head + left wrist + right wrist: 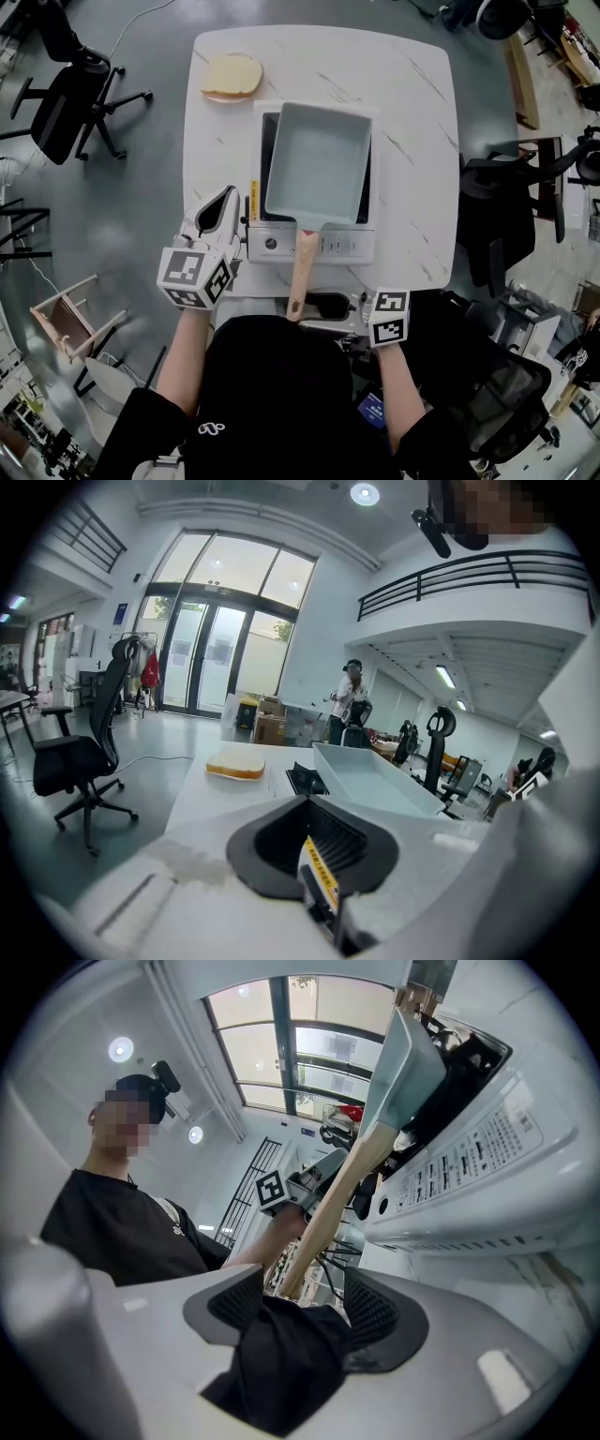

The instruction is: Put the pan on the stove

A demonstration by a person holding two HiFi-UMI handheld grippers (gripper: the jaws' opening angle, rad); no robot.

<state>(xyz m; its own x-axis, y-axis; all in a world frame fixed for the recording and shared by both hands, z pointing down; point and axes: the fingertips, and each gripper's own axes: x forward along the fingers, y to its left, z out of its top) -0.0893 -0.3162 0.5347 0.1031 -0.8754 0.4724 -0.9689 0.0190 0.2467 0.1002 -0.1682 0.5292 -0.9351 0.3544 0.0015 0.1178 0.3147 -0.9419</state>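
1. Head view: the pan [319, 159] sits on the stove [272, 242], which stands at the front edge of the desk [412, 122]. The wooden handle [302, 272] overhangs that edge toward you. A bread slice [232, 75] lies at the far left corner. Your left gripper [230, 192] is just beside the stove's left side.
2. Left gripper view: the jaw tips appear pressed together and grip nothing. The pan [375, 780] lies ahead to the right.
3. Right gripper view: the pads [375, 1312] of your right gripper [305, 1288] are spread. The handle [328, 1204] ends between them, and neither pad presses on it.
4. Caution: placement looks complete. Draw the right gripper back clear of the handle. A pad that catches the handle end would probably drag or twist the pan off the stove. Your body could also knock the overhanging handle.
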